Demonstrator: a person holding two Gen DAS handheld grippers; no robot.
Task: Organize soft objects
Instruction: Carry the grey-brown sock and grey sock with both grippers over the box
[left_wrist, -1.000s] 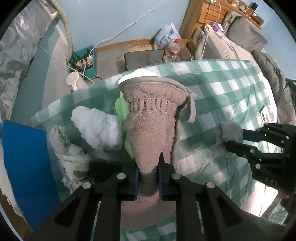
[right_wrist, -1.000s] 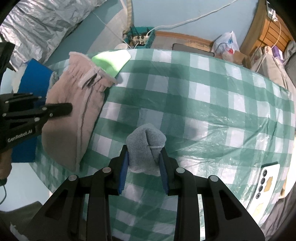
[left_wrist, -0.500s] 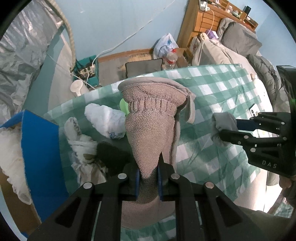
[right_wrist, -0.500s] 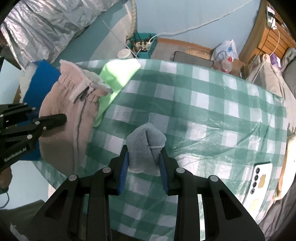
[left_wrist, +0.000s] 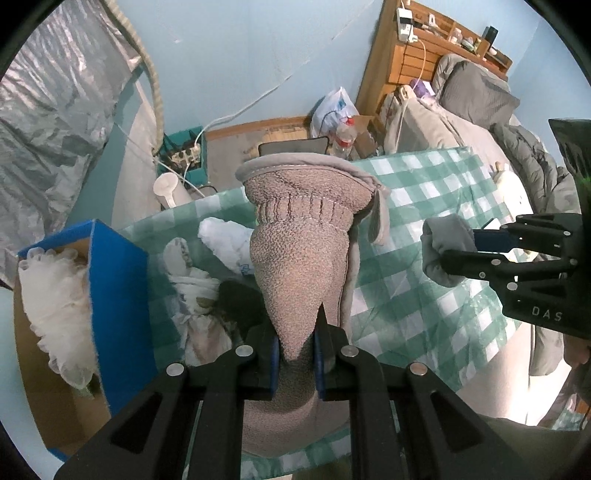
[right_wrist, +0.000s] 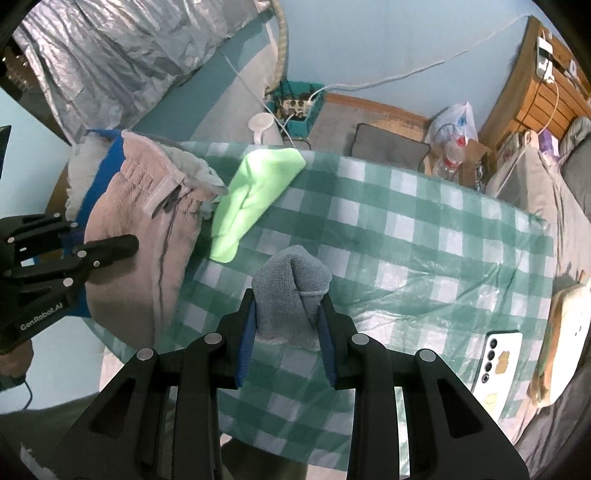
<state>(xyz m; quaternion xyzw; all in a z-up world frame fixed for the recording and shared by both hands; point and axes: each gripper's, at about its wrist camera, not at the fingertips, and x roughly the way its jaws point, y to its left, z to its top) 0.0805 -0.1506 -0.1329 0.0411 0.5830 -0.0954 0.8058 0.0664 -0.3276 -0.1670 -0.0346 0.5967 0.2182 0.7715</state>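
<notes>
My left gripper (left_wrist: 295, 354) is shut on a brown fleece mitten (left_wrist: 303, 258) and holds it up above the green checked tablecloth (left_wrist: 413, 206). The mitten also shows in the right wrist view (right_wrist: 147, 236). My right gripper (right_wrist: 286, 325) is shut on a small grey knitted cloth (right_wrist: 288, 295), raised over the table; it shows in the left wrist view (left_wrist: 443, 251) too. A light green cloth (right_wrist: 255, 192) lies flat on the table. A white cloth (left_wrist: 229, 240), a patterned rag (left_wrist: 192, 291) and a dark item (left_wrist: 240, 299) lie left of the mitten.
A blue box (left_wrist: 118, 295) with white fluffy stuffing (left_wrist: 55, 302) stands at the table's left edge. A white phone (right_wrist: 498, 362) lies at the right edge. Beyond the table are a power strip basket (left_wrist: 181, 155), a bottle (left_wrist: 343, 136) and a bed (left_wrist: 461, 122).
Both grippers have risen with their loads. The left gripper has swung left, bringing the blue box into fuller view. The green cloth lies uncovered on the table.
</notes>
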